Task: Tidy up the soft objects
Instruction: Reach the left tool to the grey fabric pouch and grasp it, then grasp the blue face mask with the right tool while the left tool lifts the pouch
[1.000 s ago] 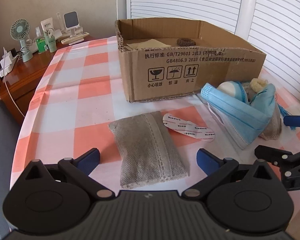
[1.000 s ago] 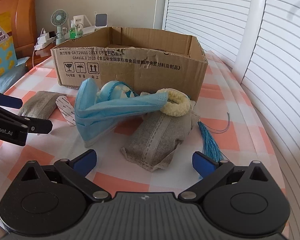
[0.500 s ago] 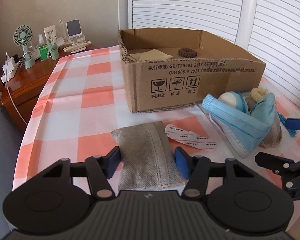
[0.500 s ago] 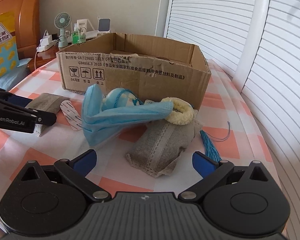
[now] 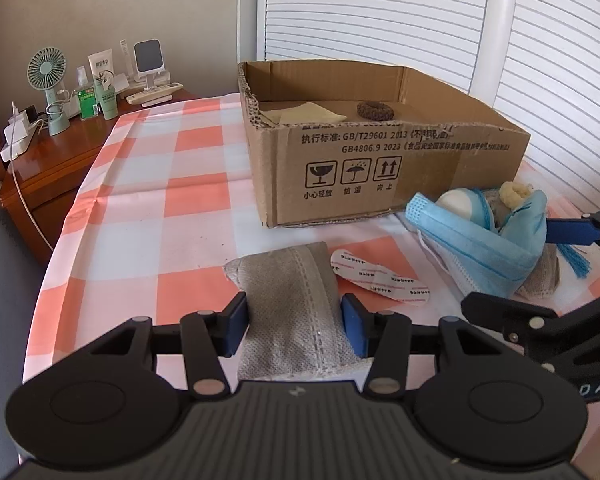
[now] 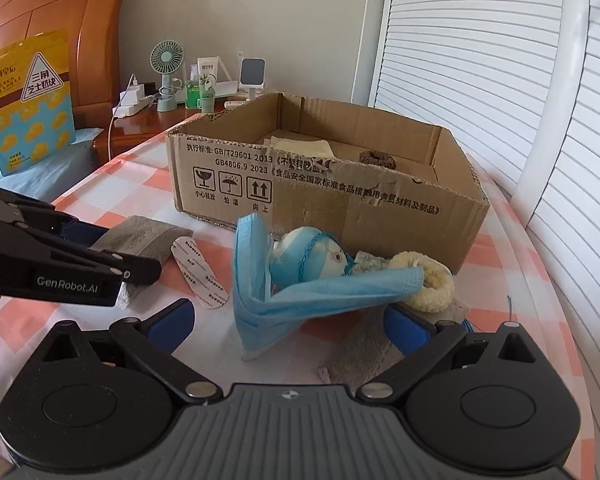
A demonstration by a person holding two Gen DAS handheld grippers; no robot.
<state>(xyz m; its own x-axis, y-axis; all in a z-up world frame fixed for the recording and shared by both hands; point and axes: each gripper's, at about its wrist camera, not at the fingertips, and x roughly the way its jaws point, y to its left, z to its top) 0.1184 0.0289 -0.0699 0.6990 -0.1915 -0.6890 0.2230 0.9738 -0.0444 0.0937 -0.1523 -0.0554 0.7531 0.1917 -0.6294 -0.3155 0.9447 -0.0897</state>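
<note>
Two blue fingers of my left gripper [image 5: 296, 326] sit on either side of the grey fabric pouch [image 5: 288, 300], closing on it, and in the left wrist view the pads already press into its sides where it lies on the checked worktop [image 5: 140, 208]. I read this as the pickup, with the cardboard box [image 5: 380, 160] as the likely drop point, since a folded tan cloth [image 5: 304, 112] and a brown scrunchie [image 5: 374, 110] already lie inside it. On the box's near wall I can read "GB/T29601 2013" and "GB4806.9 2023", with fragile, keep-dry and this-way-up symbols below. Just right of the pouch lies a white adhesive strip [image 5: 380, 278] with small red print too fine for me to read. Farther right, the blue face mask [image 5: 480, 248] is draped over a heap of other soft things.

From the right wrist view, my right gripper [image 6: 288, 322] has its fingers wide apart and clamped on nothing, with the near end of the mask between them; I judge it is lining up on that heap. Under the mask I see a blue and white ball-like toy [image 6: 312, 256], a cream fluffy ring [image 6: 428, 284] and a second grey pouch [image 6: 364, 356], all close in front of the box. At left, the other gripper's body reads "GenRobot.AI". A yellow bag [image 6: 28, 100] far left carries Chinese characters in a triangle.
</note>
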